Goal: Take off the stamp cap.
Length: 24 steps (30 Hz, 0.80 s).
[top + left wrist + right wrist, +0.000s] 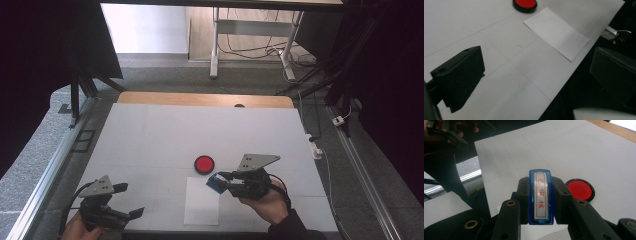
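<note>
Item: blue stamp (541, 196), red characters on its label, sitting clamped between the jaws of the right claw (218, 182). The claw is hovering over the near right corner of the white paper sheet (201, 202). Red ink pad (204, 164) is lying just beyond the sheet on the tabletop (150, 135). Left claw (131, 201) is resting left of the sheet, jaws spread, holding nothing.

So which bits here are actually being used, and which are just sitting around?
In use, it seems:
stamp, clamped in the right gripper
red ink pad
paper sheet
left gripper, open, idle

Just around:
far desk
floor cables
</note>
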### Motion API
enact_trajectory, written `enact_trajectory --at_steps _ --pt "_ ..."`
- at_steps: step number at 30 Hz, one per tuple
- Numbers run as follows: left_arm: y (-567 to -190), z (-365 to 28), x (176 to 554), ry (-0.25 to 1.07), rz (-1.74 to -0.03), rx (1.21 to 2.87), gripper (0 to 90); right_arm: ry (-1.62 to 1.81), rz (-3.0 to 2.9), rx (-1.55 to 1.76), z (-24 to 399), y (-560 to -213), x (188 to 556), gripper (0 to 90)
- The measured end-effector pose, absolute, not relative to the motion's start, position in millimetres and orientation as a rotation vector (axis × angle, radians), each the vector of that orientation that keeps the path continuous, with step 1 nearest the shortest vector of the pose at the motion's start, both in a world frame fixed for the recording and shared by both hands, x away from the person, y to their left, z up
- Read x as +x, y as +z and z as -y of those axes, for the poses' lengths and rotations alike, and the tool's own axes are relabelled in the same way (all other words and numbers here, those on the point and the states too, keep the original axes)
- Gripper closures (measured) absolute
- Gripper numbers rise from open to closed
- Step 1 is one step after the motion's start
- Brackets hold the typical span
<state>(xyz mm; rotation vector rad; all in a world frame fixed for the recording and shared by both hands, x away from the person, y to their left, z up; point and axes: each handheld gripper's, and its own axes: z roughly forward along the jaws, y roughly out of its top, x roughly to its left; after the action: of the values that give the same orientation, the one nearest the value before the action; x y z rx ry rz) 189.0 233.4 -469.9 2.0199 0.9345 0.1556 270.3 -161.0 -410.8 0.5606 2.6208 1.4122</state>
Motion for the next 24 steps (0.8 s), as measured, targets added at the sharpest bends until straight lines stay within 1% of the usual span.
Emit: enact_trajectory --at_steps 5,14,22,24 --pt "-470 -218 198 0.136 -0.874 2.068 0.0 1.447 -2.627 0.561 158 -409 271 71.1" --pt "-464 -196 213 0.14 -0.754 2.099 0.3 1.466 -2.649 0.525 156 -406 273 71.1" --pt "-466 -179 233 0.041 -0.631 2.1 0.5 1.501 -2.673 0.468 153 -405 273 71.0" --pt "-466 -175 236 0.046 -0.603 2.116 0.4 1.501 -2.68 0.458 152 -405 273 71.0"
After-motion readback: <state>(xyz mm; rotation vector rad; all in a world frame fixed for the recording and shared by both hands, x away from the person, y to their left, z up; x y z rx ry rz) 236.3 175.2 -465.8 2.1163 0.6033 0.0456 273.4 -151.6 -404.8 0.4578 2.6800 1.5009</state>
